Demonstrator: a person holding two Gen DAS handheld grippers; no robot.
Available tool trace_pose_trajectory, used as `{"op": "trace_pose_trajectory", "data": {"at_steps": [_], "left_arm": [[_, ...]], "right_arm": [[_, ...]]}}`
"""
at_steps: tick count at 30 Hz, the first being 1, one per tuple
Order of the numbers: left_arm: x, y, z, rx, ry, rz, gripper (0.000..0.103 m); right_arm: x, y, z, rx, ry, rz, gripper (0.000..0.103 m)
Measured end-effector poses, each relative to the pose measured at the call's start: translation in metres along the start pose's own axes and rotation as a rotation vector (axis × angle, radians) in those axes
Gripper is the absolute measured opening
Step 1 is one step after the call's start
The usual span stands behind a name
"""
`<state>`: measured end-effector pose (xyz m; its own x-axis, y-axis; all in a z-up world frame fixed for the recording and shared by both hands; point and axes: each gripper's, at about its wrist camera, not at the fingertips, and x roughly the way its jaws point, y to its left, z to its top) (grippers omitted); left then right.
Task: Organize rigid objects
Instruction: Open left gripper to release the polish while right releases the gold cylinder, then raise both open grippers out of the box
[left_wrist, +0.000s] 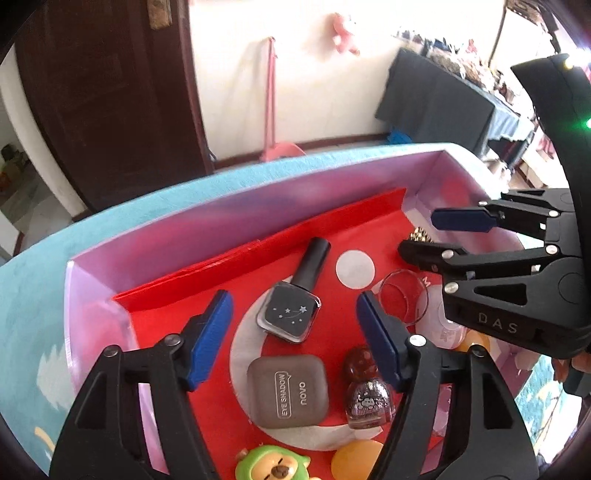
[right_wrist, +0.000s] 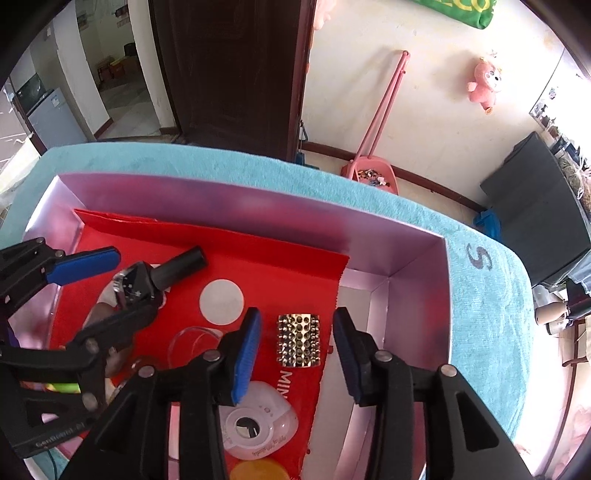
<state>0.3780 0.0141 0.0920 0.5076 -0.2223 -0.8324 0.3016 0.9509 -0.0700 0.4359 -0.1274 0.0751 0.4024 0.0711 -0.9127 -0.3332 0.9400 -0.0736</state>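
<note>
Left gripper (left_wrist: 293, 336) hangs over the red liner (left_wrist: 155, 317) of the pink box (right_wrist: 417, 254), fingers well apart and holding nothing; the black nail polish bottle (left_wrist: 295, 295) lies free on the liner between them. Right gripper (right_wrist: 297, 354), partly open and empty, straddles the studded gold clip (right_wrist: 300, 339) without touching it. The clip sits by the liner's right edge, bare box floor beyond, walls clear.
</note>
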Motion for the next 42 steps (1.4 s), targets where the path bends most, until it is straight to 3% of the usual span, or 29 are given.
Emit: {"op": "trace_pose_trajectory", "data": {"at_steps": [4, 9, 13, 18, 25, 38, 42], "left_arm": [[-0.016, 0.000, -0.005, -0.023, -0.020, 0.017, 0.069], [-0.046, 0.004, -0.014, -0.059, -0.095, 0.058, 0.079], [-0.070, 0.006, -0.024, -0.095, -0.163, 0.069, 0.084], [-0.096, 0.001, -0.043, -0.119, -0.259, 0.121, 0.087], [-0.114, -0.007, -0.076, -0.162, -0.376, 0.210, 0.092], [-0.092, -0.024, -0.114, -0.163, -0.509, 0.335, 0.096], [-0.083, -0.023, -0.117, -0.164, -0.507, 0.306, 0.096]], "right_arm": [[-0.014, 0.004, -0.003, 0.001, -0.027, 0.002, 0.051], [-0.040, 0.009, -0.010, 0.005, -0.078, 0.009, 0.056], [-0.067, 0.013, -0.021, 0.017, -0.148, 0.024, 0.069], [-0.094, 0.015, -0.043, 0.041, -0.240, 0.035, 0.079], [-0.115, 0.011, -0.076, 0.063, -0.388, 0.038, 0.101], [-0.099, 0.016, -0.141, 0.073, -0.599, -0.022, 0.103], [-0.088, 0.015, -0.149, 0.095, -0.629, -0.035, 0.103]]}}
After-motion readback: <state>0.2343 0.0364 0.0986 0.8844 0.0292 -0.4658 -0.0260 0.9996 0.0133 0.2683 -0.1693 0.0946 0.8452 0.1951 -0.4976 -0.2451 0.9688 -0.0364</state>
